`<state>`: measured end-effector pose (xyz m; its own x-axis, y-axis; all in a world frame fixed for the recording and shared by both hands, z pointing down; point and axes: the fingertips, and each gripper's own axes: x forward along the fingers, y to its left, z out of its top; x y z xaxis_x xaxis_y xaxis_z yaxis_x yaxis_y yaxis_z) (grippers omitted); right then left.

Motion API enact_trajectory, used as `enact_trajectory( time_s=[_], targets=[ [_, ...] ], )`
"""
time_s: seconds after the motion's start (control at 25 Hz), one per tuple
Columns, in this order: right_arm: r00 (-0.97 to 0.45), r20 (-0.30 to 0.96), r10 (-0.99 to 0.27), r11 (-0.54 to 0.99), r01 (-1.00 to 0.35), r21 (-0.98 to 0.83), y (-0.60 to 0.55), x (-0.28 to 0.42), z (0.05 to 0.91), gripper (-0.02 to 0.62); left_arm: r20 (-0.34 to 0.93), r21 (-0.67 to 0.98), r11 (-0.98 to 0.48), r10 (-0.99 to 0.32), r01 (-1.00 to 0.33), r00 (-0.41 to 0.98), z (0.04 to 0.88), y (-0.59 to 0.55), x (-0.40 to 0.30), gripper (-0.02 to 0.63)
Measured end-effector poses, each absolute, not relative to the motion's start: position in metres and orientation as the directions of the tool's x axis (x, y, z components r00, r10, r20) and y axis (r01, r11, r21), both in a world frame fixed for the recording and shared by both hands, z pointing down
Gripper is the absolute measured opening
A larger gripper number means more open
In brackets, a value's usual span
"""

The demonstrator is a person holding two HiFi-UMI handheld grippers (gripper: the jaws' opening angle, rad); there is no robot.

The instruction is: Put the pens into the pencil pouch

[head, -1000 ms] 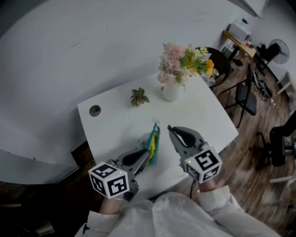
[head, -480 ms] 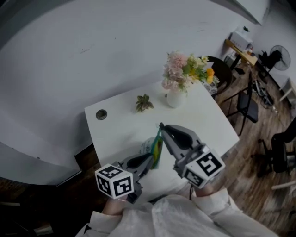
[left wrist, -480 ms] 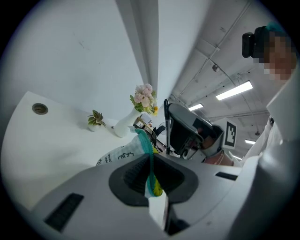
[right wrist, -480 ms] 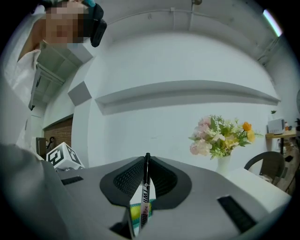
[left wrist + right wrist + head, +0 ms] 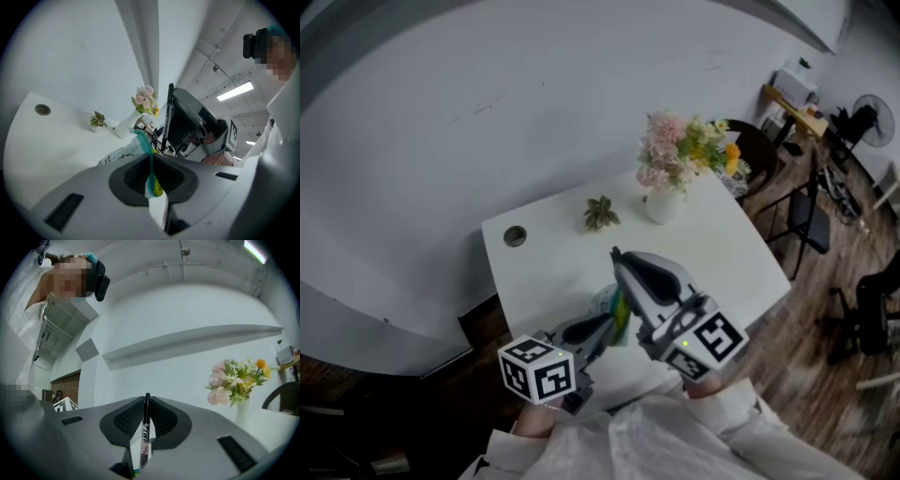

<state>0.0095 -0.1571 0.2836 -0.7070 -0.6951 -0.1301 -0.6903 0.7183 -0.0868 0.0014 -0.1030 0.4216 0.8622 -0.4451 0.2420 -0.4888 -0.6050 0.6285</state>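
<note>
1. Overhead, the head view takes in the whole white desk. Both tools are over its near edge. The left hand-held gripper sits lower, and the right hand-held gripper is raised above it, pointing toward the wall.
2. In that view the pencil pouch is only a pale patch with a green and yellow edge between the two tools. Whether it touches the desk cannot be told from there.
3. Closer in, the left gripper view shows what the head view does not. The left hand-held gripper has its jaws drawn nearly together, pinching the teal-edged rim of the pencil pouch. The pouch's pale, printed body runs forward from the jaws, low over the desk.
4. The same view shows the right hand-held gripper from the side, just beyond the pouch. The pen is a thin dark line standing up along it.
5. Only the right gripper view shows the grip itself. The right hand-held gripper has its pads pressed on the black pen. Its tip pokes just past the fingertips, and its white lettered barrel runs back between the jaws.
6. Farther back on the desk, the head view shows a vase of flowers, a small plant and a round grommet, well apart from the pouch.
</note>
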Motion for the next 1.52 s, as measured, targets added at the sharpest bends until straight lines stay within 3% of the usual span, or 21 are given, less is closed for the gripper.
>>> enact_trajectory(
  time_s=[0.56,1.52],
  targets=[
    [-0.673,-0.246,-0.698,0.716,-0.666,-0.212,-0.151,0.004,0.295,0.041,0.209,0.679,-0.569,-0.456,-0.464,0.865,0.422,-0.104,-0.004,0.028],
    [-0.714,-0.087,-0.694,0.712,-0.664,-0.23,-0.124,0.017,0.356,0.043,0.195,0.686,-0.555,-0.481,-0.47,0.855,0.419,-0.11,-0.015,0.028]
  ],
)
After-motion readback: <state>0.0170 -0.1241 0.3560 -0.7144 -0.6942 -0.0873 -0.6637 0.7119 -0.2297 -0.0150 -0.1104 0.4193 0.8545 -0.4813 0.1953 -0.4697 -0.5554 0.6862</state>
